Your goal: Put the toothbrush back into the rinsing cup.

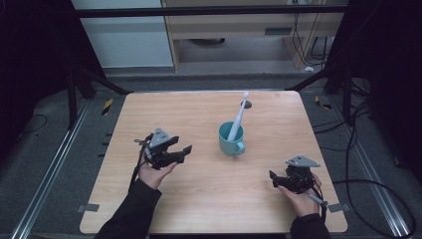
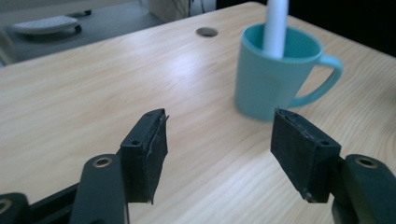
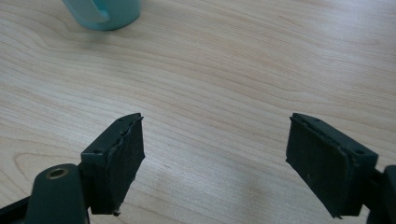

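A teal mug (image 1: 231, 139) stands right of the middle of the wooden table (image 1: 199, 199), its handle turned toward the near side. A white toothbrush (image 1: 239, 113) leans in it, head up. My left gripper (image 1: 180, 147) is held left of the mug, pointing at it, jaws open and nothing between them. In the left gripper view the mug (image 2: 268, 79) and toothbrush (image 2: 275, 25) sit just beyond the open left gripper (image 2: 219, 128). My right gripper (image 1: 273, 179) rests near the table's front right, open and empty. The right gripper (image 3: 215, 128) faces bare wood, with the mug (image 3: 105, 11) at the top left.
A small round cable hole (image 1: 246, 104) lies in the tabletop behind the mug. Black frame legs and trailing cables stand on the floor to both sides. A pale cabinet and a wooden shelf unit are beyond the far edge.
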`<state>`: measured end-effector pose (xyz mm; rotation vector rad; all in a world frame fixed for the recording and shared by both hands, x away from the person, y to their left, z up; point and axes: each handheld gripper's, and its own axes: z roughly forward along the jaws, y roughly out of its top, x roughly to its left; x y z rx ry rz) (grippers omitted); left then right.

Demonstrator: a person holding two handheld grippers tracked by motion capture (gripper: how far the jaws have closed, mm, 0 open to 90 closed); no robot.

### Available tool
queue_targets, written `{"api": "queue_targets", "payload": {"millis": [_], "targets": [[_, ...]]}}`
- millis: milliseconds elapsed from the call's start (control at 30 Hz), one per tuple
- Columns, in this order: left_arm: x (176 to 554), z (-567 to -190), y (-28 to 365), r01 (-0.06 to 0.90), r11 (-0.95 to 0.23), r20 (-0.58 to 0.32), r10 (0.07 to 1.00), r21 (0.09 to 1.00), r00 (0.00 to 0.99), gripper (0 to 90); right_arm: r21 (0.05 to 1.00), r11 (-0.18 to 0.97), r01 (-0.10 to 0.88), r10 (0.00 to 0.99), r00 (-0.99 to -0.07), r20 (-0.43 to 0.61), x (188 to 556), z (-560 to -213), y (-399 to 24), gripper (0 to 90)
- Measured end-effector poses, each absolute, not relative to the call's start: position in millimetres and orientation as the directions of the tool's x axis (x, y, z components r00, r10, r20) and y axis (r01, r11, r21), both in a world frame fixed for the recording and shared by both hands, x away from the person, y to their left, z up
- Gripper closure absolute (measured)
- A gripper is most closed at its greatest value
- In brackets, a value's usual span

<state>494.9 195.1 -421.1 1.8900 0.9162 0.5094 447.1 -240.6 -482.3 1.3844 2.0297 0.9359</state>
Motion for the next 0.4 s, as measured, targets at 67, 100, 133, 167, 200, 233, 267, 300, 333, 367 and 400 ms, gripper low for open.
{"api": "queue_targets", "payload": {"millis": [67,100,133,167,200,233,267,300,333,367,400], "targets": [[488.5,-429.0,215.9,0.404,-0.260,-0.041,0.797,0.877,0.603,36.1,0.772,0.241,0.588,0.937,-0.348,-0.027,447.0,-482.9,-240.6,18.5],[488.5,-429.0,215.9,0.404,-0.260,-0.041,0.797,0.877,0.603,36.4,0.772,0.241,0.588,0.937,-0.348,-0.027,447.0,-482.9,-240.6,18.5],[487.1,-431.1,221.9,0.410,-0.255,-0.043,0.805,0.876,0.592,36.4,0.770,0.246,0.589,0.937,-0.347,-0.034,446.6,-483.2,-240.7,18.3],[485.7,-433.2,227.8,0.417,-0.245,-0.047,0.815,0.875,0.578,36.4,0.770,0.246,0.589,0.937,-0.347,-0.034,446.6,-483.2,-240.7,18.3],[483.1,-437.6,238.3,0.430,-0.235,-0.052,0.828,0.872,0.558,36.7,0.771,0.246,0.587,0.938,-0.346,-0.036,445.8,-483.2,-241.4,18.1],[482.0,-440.1,242.9,0.432,-0.233,-0.047,0.837,0.871,0.545,36.6,0.773,0.246,0.585,0.938,-0.345,-0.037,445.5,-483.2,-242.1,17.9],[480.8,-443.0,246.9,0.435,-0.229,-0.045,0.844,0.871,0.535,36.6,0.773,0.239,0.588,0.940,-0.340,-0.031,445.0,-482.9,-242.6,17.7],[480.8,-443.0,246.9,0.435,-0.229,-0.045,0.844,0.871,0.535,36.6,0.774,0.237,0.587,0.940,-0.339,-0.030,445.0,-483.1,-243.5,17.4],[479.7,-448.0,253.8,0.447,-0.228,-0.042,0.854,0.865,0.518,36.6,0.775,0.239,0.585,0.941,-0.337,-0.037,445.0,-483.2,-244.7,17.2],[479.7,-448.0,253.8,0.447,-0.228,-0.042,0.854,0.865,0.518,36.7,0.775,0.239,0.585,0.941,-0.337,-0.037,445.0,-483.2,-244.7,17.2],[479.5,-449.8,257.0,0.451,-0.234,-0.035,0.858,0.862,0.512,36.9,0.777,0.227,0.587,0.944,-0.330,-0.026,444.2,-482.5,-245.6,17.0]]}}
